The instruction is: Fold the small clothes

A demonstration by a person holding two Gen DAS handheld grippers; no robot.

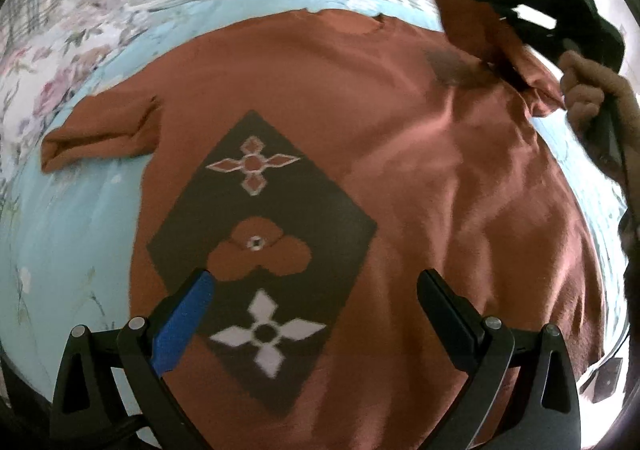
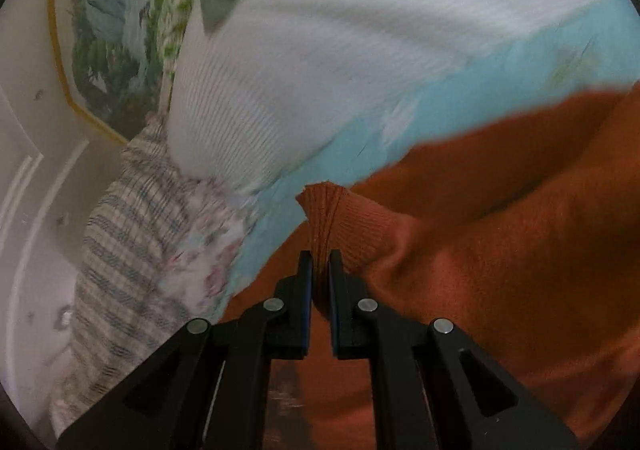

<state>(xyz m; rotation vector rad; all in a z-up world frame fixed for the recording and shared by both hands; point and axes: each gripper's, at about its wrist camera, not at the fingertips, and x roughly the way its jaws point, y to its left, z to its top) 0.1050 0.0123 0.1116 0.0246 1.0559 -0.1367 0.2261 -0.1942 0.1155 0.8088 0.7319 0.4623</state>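
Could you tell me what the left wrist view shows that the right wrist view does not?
Only the left wrist view shows the dark diamond print, the flat sleeve, the open left gripper and a hand. Only the right wrist view shows the right gripper clamped on the sleeve cuff, and a framed picture. Both show the rust sweater on blue bedding.

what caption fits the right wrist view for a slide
Right tool shut on the ribbed sleeve cuff of a rust-orange sweater, over a light blue bedsheet.
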